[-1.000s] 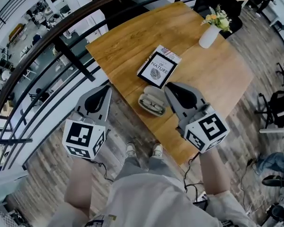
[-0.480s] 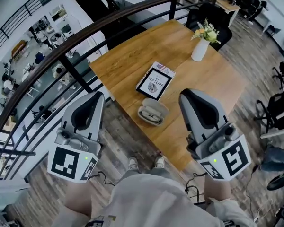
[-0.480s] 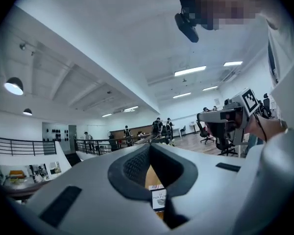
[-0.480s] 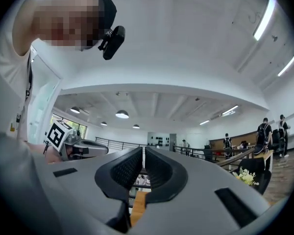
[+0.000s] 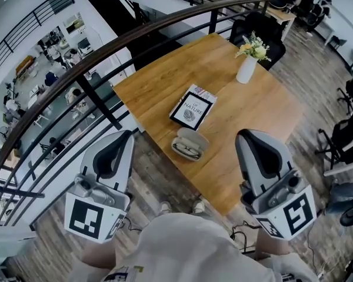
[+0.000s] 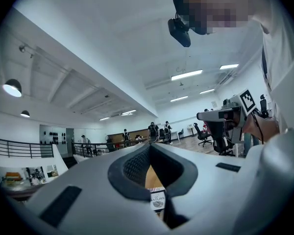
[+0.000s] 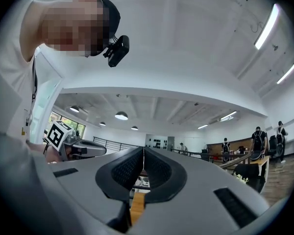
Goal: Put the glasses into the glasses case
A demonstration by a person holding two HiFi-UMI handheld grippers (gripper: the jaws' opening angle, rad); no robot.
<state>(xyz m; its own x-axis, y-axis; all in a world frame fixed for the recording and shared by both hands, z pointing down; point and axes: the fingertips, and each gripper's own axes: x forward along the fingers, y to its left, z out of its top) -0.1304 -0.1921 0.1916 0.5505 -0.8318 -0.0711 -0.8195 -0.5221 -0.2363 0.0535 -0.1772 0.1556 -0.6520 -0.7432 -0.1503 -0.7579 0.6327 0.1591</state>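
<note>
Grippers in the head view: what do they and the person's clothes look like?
The left gripper and right gripper are pale grey tapering shells, each claw lined with dark pads, a black-and-white marker cube behind. The person wears a light top.

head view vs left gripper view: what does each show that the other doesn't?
Head view only: the open glasses case with the glasses inside, and the vase of flowers. Left gripper view only: ceiling lights, the camera on the person's head, people at the far desks. Both: book, table, right gripper.
</note>
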